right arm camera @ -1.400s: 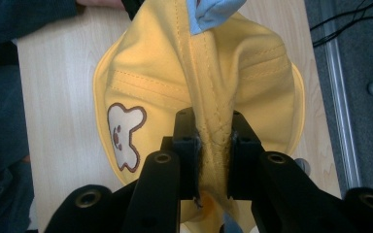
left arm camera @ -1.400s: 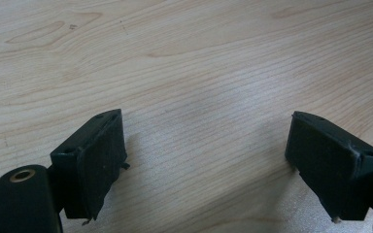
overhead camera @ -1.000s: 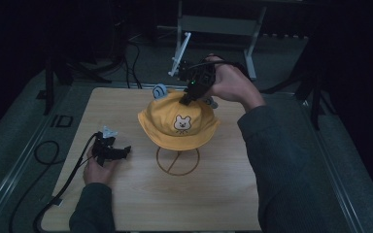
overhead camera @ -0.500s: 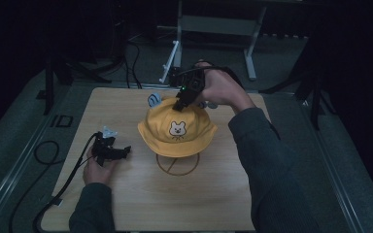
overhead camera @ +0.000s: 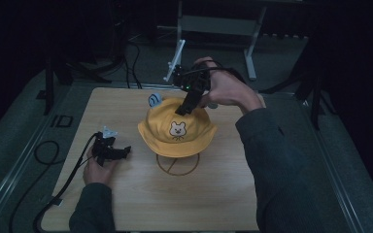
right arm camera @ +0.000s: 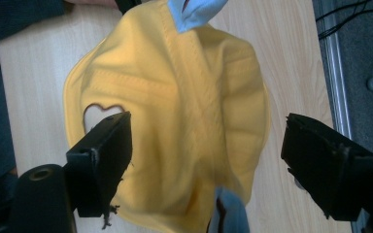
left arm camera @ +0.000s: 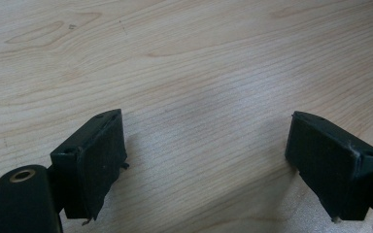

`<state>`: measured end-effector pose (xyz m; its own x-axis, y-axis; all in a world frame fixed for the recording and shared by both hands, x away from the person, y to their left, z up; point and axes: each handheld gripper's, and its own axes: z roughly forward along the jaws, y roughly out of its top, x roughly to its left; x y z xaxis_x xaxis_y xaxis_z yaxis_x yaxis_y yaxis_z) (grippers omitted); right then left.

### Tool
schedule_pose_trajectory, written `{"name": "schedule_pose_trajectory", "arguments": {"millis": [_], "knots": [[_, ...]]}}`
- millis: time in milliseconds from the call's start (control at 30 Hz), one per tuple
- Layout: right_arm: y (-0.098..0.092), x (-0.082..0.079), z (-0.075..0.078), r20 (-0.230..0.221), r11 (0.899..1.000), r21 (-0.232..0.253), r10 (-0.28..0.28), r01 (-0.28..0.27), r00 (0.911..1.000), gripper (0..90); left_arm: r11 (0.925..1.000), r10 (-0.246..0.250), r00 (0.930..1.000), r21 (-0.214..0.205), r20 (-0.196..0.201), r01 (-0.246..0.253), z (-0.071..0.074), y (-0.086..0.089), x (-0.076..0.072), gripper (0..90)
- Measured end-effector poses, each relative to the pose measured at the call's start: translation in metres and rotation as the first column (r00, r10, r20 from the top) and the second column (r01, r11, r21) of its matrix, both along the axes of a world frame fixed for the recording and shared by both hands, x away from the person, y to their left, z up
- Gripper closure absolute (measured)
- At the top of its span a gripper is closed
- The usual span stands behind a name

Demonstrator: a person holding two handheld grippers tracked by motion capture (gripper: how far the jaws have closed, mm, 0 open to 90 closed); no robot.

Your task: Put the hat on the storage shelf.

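Note:
A yellow hat [overhead camera: 177,133] with a bear face and blue ears [overhead camera: 154,100] sits on a wire stand [overhead camera: 177,167] in the middle of the wooden table [overhead camera: 141,204]. My right gripper [overhead camera: 183,108] hovers at the hat's far side and points down at its crown. Its jaws have just been opening and now stand wide. In the right gripper view the hat [right arm camera: 189,121] lies beneath the right gripper [right arm camera: 206,160], and the pads do not touch it. My left gripper [overhead camera: 124,151] rests on the table left of the hat. The left gripper [left arm camera: 206,160] is open over bare wood.
Cables trail off the table's left edge onto the dark floor [overhead camera: 24,160]. A metal frame [overhead camera: 218,24] stands behind the table. The person's right sleeve [overhead camera: 281,170] crosses the table's right side.
My right gripper, earlier shut on the back of the hat, has opened and let go. The hat has settled slightly lower on the stand. The left gripper has not moved.

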<state>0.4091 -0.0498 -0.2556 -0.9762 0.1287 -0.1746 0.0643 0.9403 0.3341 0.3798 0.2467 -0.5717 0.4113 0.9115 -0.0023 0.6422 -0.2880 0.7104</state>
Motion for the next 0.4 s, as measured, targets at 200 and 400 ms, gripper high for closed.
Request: {"name": "schedule_pose_trajectory", "arguments": {"millis": [200, 400], "knots": [[-0.019, -0.003, 0.005, 0.014, 1.000, 0.001, -0.010, 0.010, 0.9998, 23.8, 1.0000, 0.000, 1.0000, 0.000, 0.000, 0.000, 0.000, 0.000, 0.000, 14.4], [-0.048, -0.001, 0.005, 0.009, 0.999, 0.029, -0.044, 0.043, 0.9990, 23.1, 1.0000, 0.002, 1.0000, -0.001, 0.002, -0.002, 0.000, 0.000, 0.000, 14.4]]}}
